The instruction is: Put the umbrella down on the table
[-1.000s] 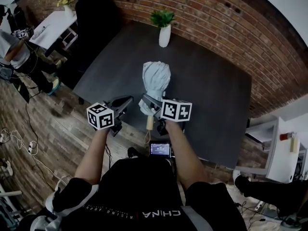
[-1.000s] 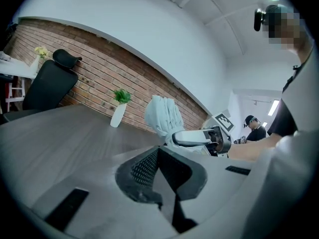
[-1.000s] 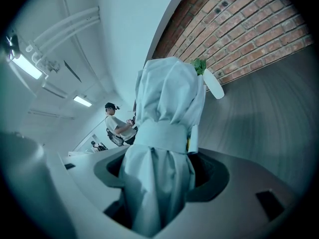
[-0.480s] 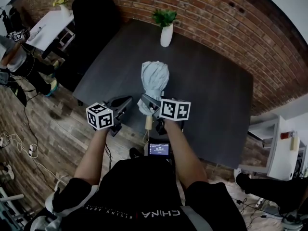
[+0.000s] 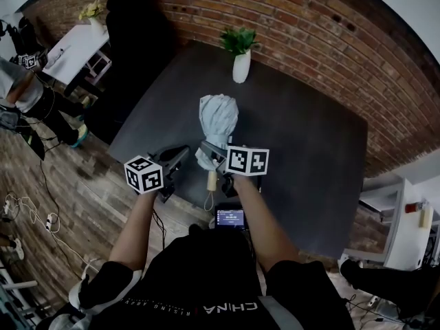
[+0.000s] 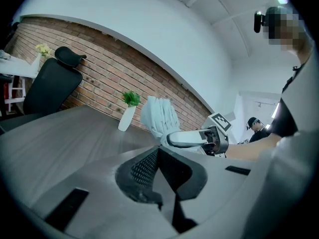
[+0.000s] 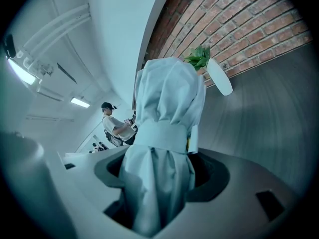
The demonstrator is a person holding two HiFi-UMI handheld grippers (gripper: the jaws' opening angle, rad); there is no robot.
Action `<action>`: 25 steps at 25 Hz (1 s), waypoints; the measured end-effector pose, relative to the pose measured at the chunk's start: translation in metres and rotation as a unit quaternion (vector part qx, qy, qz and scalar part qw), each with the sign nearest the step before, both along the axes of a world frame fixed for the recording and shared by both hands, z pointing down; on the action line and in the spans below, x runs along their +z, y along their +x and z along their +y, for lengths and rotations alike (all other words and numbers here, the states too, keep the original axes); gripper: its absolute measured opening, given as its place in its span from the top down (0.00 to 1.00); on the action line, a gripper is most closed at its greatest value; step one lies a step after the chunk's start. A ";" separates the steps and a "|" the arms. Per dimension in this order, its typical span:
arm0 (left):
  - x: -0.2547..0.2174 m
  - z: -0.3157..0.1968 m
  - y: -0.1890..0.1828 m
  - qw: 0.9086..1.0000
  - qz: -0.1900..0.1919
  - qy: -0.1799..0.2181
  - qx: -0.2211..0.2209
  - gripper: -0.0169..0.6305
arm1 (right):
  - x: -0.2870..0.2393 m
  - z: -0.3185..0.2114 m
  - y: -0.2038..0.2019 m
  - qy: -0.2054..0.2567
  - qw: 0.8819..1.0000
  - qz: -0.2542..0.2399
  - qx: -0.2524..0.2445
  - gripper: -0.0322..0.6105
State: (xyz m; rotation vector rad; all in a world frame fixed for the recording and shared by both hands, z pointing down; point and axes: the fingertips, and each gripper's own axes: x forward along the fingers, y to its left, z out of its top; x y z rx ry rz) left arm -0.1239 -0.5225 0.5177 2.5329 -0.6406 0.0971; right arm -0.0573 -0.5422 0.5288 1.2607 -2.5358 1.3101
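right claw (image 5: 210, 155): gripping umbrella (image 5: 218, 119) | left claw (image 5: 177, 157): closed, empty | step: carry, table (image 5: 309, 150) ahead-below claw | next, likely: lower, lay flat, release

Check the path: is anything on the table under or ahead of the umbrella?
Nothing visible blocks it. The right gripper holds the umbrella above bare table; the only item, a vase, stands at the far edge, well clear.

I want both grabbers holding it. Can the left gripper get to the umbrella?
Probably yes. The left gripper is shut and empty, close beside the umbrella that the right gripper grips, with nothing between them. It would need to open first.
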 end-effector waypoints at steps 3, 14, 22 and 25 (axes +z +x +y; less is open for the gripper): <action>0.000 -0.011 0.005 1.000 -0.006 0.000 -0.001 0.97 | 0.003 -0.014 0.001 -0.006 1.000 0.009 -0.013 0.48; 0.021 -0.064 -0.001 0.998 -0.056 -0.024 -0.030 0.97 | 0.040 -0.077 0.013 -0.032 0.991 0.100 -0.086 0.48; 0.045 -0.109 0.012 0.993 -0.108 -0.039 -0.033 0.97 | 0.081 -0.131 0.024 -0.043 0.967 0.192 -0.159 0.48; 0.059 -0.125 0.018 0.990 -0.126 -0.050 -0.030 0.97 | 0.096 -0.151 0.027 -0.041 0.956 0.226 -0.185 0.48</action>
